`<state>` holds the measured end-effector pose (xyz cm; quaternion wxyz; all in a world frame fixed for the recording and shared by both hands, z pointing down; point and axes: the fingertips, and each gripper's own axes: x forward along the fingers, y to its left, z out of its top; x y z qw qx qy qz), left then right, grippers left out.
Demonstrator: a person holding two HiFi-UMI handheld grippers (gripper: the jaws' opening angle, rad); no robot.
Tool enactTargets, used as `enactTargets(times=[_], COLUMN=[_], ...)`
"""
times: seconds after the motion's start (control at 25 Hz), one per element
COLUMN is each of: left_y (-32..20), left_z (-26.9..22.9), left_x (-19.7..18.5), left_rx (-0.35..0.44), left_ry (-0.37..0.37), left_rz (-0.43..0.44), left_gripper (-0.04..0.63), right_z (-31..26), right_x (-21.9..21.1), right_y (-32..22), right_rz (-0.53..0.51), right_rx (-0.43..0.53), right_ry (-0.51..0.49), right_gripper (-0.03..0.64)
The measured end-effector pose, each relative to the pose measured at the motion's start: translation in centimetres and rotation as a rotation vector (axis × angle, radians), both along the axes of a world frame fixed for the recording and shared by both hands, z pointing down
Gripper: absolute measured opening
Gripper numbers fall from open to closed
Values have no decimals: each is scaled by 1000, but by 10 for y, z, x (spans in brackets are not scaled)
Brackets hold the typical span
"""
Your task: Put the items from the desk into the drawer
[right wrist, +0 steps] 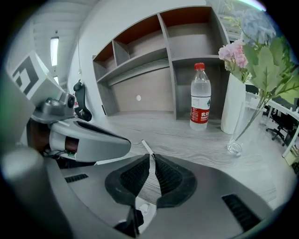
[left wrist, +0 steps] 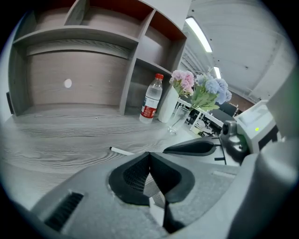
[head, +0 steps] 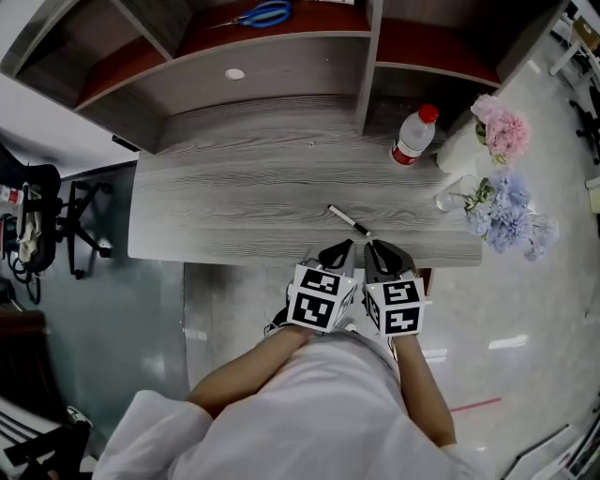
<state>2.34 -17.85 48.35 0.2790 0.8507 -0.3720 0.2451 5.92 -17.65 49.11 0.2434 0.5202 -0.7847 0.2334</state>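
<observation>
A: While nothing's picked up yet, which step?
B: The very start, I'd say. Both pinched closed and empty, left gripper (head: 339, 253) and right gripper (head: 384, 251) sit at the desk (head: 234, 197) front edge. The pen (head: 349, 221) lies just ahead of them. No drawer visible.
A: Next?
B: Likely spread right jaws, straddle pen.

Desk (head: 234, 197) left open, bottle (head: 413, 137), flowers (head: 506, 202), seemingly a glass (head: 450, 199) crowd right

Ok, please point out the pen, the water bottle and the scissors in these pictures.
pen (head: 349, 221): head view, middle of its barrel.
water bottle (head: 413, 137): head view, clear body between the red cap and the label.
scissors (head: 268, 14): head view, blue handles, on the shelf.
</observation>
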Motion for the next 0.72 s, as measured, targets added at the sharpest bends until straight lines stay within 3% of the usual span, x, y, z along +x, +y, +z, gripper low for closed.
enactTargets(times=[0.72], left_y=[-30], left_z=[11], left_x=[-8], left_rx=[-35], left_ry=[-10], left_rz=[-7], left_gripper=[3], right_z=[31], right_x=[0], right_y=[-25], right_rz=[-46], right_rx=[-66], right_ry=[35], right_gripper=[5])
